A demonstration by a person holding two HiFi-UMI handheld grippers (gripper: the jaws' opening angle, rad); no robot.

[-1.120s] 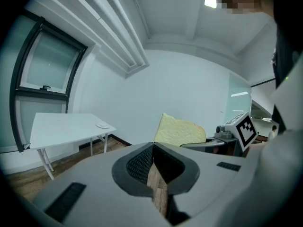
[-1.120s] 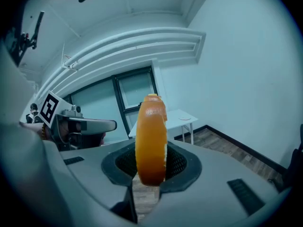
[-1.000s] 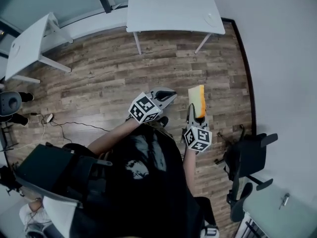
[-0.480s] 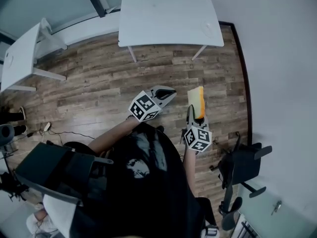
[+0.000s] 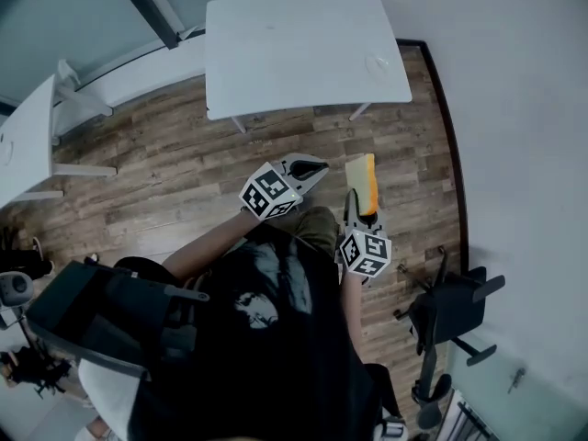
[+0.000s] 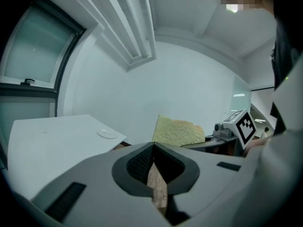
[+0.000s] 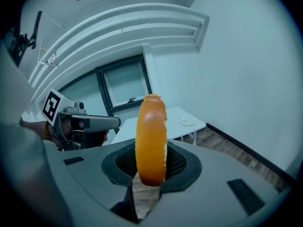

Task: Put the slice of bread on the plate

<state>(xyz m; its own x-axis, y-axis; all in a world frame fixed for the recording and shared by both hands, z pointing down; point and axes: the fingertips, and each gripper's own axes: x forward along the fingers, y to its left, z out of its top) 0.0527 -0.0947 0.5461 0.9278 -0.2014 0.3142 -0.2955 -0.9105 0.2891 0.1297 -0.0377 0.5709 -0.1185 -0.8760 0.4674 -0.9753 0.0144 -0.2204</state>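
We are pinching the slice of bread [image 7: 150, 141] in our right gripper [image 7: 150, 168], its jaws narrowed onto the slice's lower end and the pads pressing both broad faces. Our left gripper [image 6: 152, 148] is holding nothing, its jaws meeting at the tips. The slice is standing on edge, its orange crust facing the right gripper's camera. In the head view its long axis is running along the gripper toward the white table [image 5: 294, 44]. The plate [image 5: 377, 63] is sitting near that table's right edge, well apart from the bread.
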